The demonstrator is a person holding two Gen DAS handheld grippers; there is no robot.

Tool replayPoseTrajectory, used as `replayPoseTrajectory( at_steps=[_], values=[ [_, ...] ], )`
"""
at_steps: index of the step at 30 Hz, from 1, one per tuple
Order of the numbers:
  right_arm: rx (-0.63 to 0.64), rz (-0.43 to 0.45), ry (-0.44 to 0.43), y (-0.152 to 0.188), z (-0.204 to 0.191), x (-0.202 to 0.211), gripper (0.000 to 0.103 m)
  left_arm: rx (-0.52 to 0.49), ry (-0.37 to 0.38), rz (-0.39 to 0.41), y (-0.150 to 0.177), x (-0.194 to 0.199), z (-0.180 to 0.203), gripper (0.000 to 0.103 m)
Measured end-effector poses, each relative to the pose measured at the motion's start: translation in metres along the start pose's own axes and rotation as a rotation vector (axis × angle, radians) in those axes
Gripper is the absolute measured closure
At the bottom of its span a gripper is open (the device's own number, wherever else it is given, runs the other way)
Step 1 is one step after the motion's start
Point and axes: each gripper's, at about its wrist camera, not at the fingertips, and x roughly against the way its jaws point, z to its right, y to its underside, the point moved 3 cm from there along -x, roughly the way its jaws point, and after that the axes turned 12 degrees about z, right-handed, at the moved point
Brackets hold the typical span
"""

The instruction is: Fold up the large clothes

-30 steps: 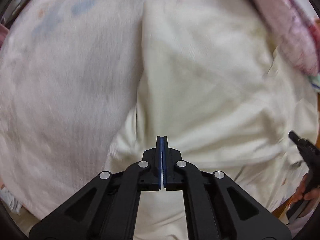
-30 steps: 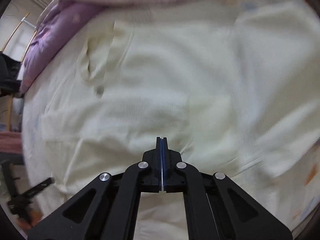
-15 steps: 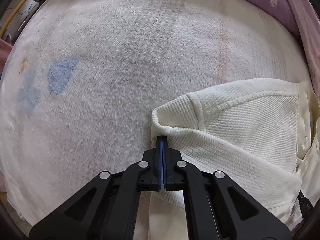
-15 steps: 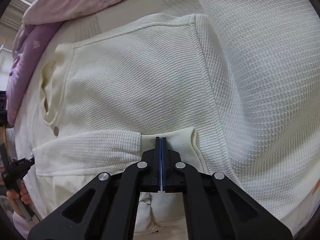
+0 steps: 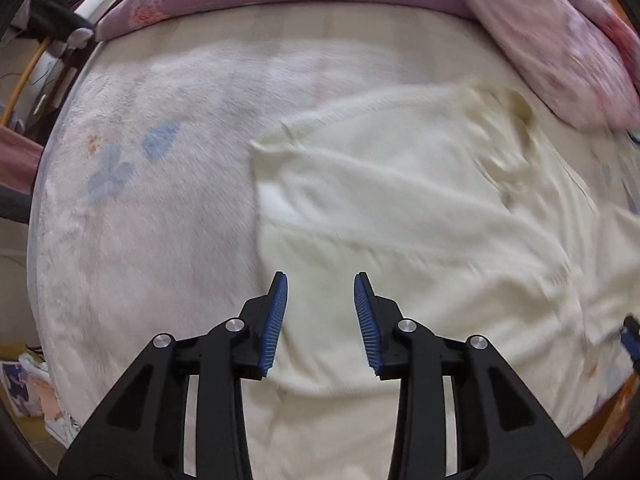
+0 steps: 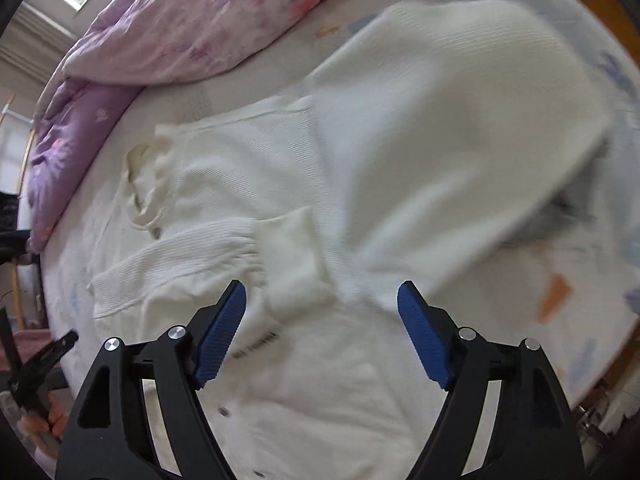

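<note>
The cream waffle-knit cardigan lies on the bed, spread over a white fleece blanket with faint blue flower prints. In my right wrist view its collar sits toward the upper left, nearest the lilac floral quilt, and the body runs down from there toward the camera, so its long axis goes roughly from the quilt to my tools. One ribbed-cuff sleeve is laid across the front, cuff pointing left. A broad fold of the same knit bulges on the right, blurred, and I cannot tell which part of the garment it is. The lower hem is cut off behind the tool bodies.

In my left wrist view the cardigan fills the right half, smeared by motion; its left edge runs straight up from the tool.

My left tool points down at that edge, jaws opening, nothing pressed between the blue pads. My right tool hangs over the garment's front, jaws opening wide, the cloth below them and not pinched. A hand shows at the lower left, holding the other tool's black handle.
</note>
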Motion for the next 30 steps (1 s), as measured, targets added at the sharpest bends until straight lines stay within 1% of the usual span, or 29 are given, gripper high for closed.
replayPoseTrajectory(
  at_steps=[2, 4, 7, 8, 10, 13, 15, 17, 20, 22, 24, 26, 28, 30],
  values=[
    [-0.010, 0.024, 0.007, 0.001, 0.014, 0.019, 0.021, -0.021, 0.034, -0.010, 0.016, 0.015, 0.016, 0.067],
    [-0.030, 0.038, 0.029, 0.003, 0.036, 0.034, 0.021, -0.036, 0.057, -0.025, 0.032, 0.023, 0.033, 0.065],
    [-0.119, 0.065, 0.050, 0.005, 0.080, 0.061, 0.021, -0.054, 0.125, -0.044, 0.050, 0.036, 0.065, 0.064],
    [-0.150, 0.077, 0.055, 0.005, 0.097, 0.073, 0.020, -0.071, 0.130, -0.046, 0.055, 0.039, 0.077, 0.064],
    [-0.200, 0.098, 0.055, 0.003, 0.120, 0.085, 0.019, -0.111, 0.153, -0.049, 0.064, 0.044, 0.107, 0.064],
    [-0.299, 0.128, 0.058, -0.009, 0.168, 0.097, 0.019, -0.121, 0.198, -0.048, 0.073, 0.050, 0.148, 0.064],
    [-0.346, 0.148, 0.040, -0.020, 0.193, 0.099, 0.019, -0.120, 0.223, -0.042, 0.077, 0.052, 0.173, 0.064],
    [-0.414, 0.154, 0.052, -0.032, 0.225, 0.094, 0.019, -0.098, 0.261, -0.051, 0.081, 0.049, 0.203, 0.064],
    [-0.519, 0.165, 0.004, -0.054, 0.269, 0.082, 0.019, -0.065, 0.303, -0.071, 0.085, 0.041, 0.236, 0.064],
    [-0.569, 0.181, -0.009, -0.069, 0.293, 0.073, 0.019, -0.057, 0.310, -0.095, 0.087, 0.031, 0.259, 0.064],
    [-0.628, 0.187, -0.036, -0.089, 0.317, 0.062, 0.019, -0.062, 0.298, -0.112, 0.089, 0.022, 0.276, 0.064],
    [-0.648, 0.204, -0.057, -0.111, 0.336, 0.052, 0.019, -0.077, 0.302, -0.116, 0.087, 0.012, 0.297, 0.064],
    [-0.636, 0.214, -0.042, -0.131, 0.349, 0.041, 0.019, -0.090, 0.309, -0.113, 0.083, 0.004, 0.312, 0.064],
    [-0.646, 0.209, -0.071, -0.149, 0.364, 0.023, 0.019, -0.095, 0.325, -0.103, 0.078, -0.004, 0.324, 0.064]
  ],
)
